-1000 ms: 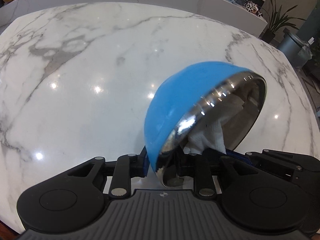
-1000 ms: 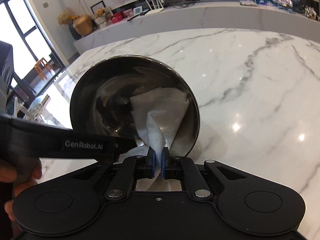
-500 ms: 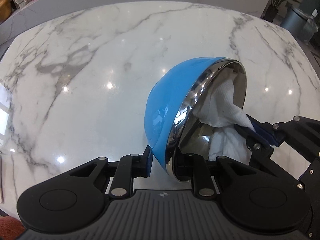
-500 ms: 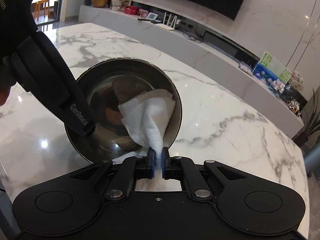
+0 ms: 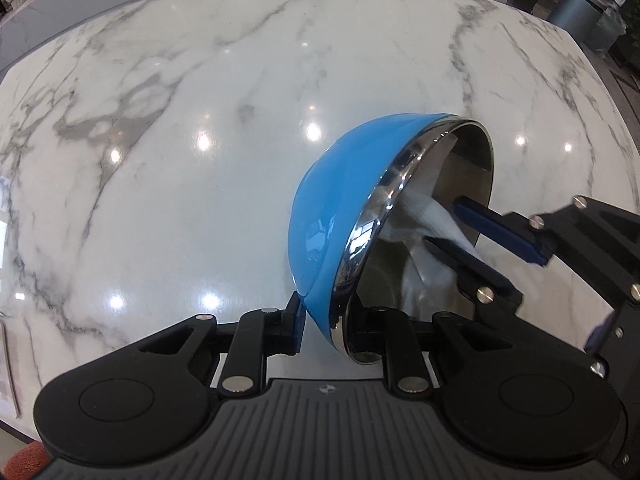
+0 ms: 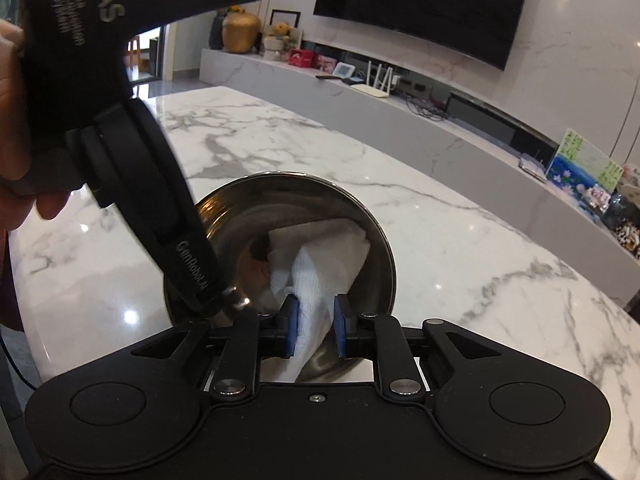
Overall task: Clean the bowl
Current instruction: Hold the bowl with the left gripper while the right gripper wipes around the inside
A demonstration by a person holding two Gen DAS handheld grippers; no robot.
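A bowl (image 5: 332,216), blue outside and steel inside, is held tilted on its side above the marble table. My left gripper (image 5: 324,328) is shut on its lower rim, one finger outside and one inside. In the right wrist view the bowl's steel inside (image 6: 240,220) faces me. A white paper towel (image 6: 320,256) lies inside it and hangs out between my right gripper's (image 6: 314,330) blue pads (image 6: 291,328), which stand apart with the towel loose between them. The right gripper (image 5: 472,236) also shows at the bowl's mouth in the left wrist view, beside the towel (image 5: 424,216).
The white marble table (image 5: 180,140) spreads under and around the bowl. The left gripper's body (image 6: 120,120) and the holding hand fill the upper left of the right wrist view. A long counter (image 6: 400,108) with small items runs behind the table.
My right gripper's pads, shut on the towel before, have now opened. The bowl has turned further on its side and the right gripper sits deeper at its mouth.
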